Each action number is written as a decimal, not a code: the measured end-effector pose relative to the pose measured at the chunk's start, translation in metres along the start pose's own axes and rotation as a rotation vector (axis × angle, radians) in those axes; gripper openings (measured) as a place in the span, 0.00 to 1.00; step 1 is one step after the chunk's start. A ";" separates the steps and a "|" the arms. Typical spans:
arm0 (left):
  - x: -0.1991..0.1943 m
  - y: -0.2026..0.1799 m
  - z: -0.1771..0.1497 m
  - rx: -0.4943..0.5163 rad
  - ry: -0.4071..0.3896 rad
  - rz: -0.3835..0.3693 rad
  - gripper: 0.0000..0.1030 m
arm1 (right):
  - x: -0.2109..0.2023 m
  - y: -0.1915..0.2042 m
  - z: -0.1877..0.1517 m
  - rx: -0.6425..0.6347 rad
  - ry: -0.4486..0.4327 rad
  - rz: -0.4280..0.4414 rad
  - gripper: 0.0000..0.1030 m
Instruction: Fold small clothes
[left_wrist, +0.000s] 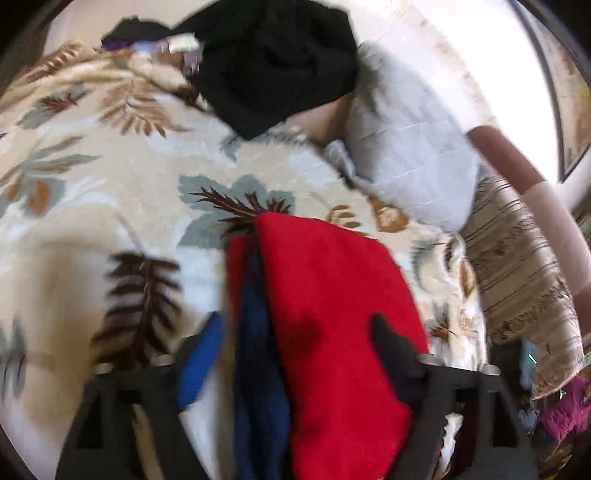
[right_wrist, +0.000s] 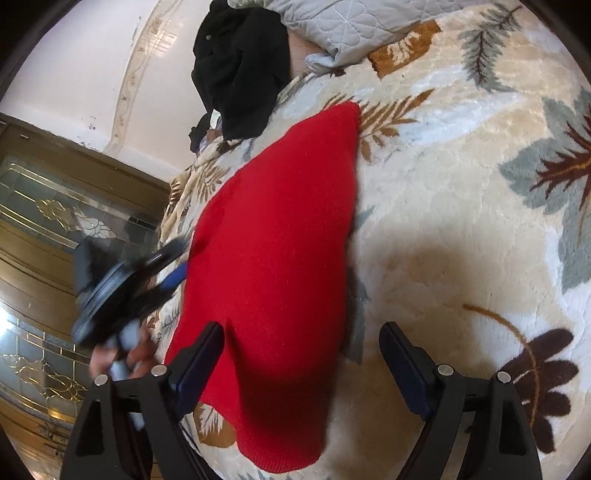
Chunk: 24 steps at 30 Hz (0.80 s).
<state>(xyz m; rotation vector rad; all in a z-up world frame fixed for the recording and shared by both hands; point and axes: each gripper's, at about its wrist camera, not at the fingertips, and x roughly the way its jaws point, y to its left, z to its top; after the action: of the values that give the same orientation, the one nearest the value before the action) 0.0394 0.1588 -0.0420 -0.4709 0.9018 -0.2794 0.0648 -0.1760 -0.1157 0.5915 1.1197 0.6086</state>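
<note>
Lying on your plush leaf-patterned blanket (right_wrist: 461, 221), the knitted red garment (right_wrist: 273, 266) is sitting between your wide right claw (right_wrist: 301, 339); your left claw (left_wrist: 295, 332) is gaping around its navy lining (left_wrist: 258, 369), seen at 6 o'clock only there.

Red knit garment (right_wrist: 273, 266) lies folded flat on the leaf-patterned blanket (right_wrist: 461, 206)

Bare leaf-print blanket (right_wrist: 461, 221) lies open right of the red garment (right_wrist: 273, 258). Beyond it, a black clothes heap (right_wrist: 240, 70) and grey quilted pillow (right_wrist: 354, 26) block the way.
</note>
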 end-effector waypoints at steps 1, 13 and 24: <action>-0.007 -0.002 -0.011 0.007 -0.024 0.007 0.88 | 0.002 -0.001 0.002 0.005 0.000 0.001 0.88; 0.028 0.001 -0.037 0.038 0.100 0.144 0.63 | 0.036 0.042 0.021 -0.132 0.061 -0.122 0.51; 0.007 -0.025 -0.026 0.149 0.011 0.207 0.65 | 0.018 0.032 0.030 -0.093 -0.008 -0.083 0.71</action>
<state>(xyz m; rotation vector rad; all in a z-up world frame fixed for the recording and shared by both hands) 0.0216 0.1267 -0.0479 -0.2361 0.9255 -0.1584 0.0934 -0.1451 -0.0948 0.4645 1.0971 0.5833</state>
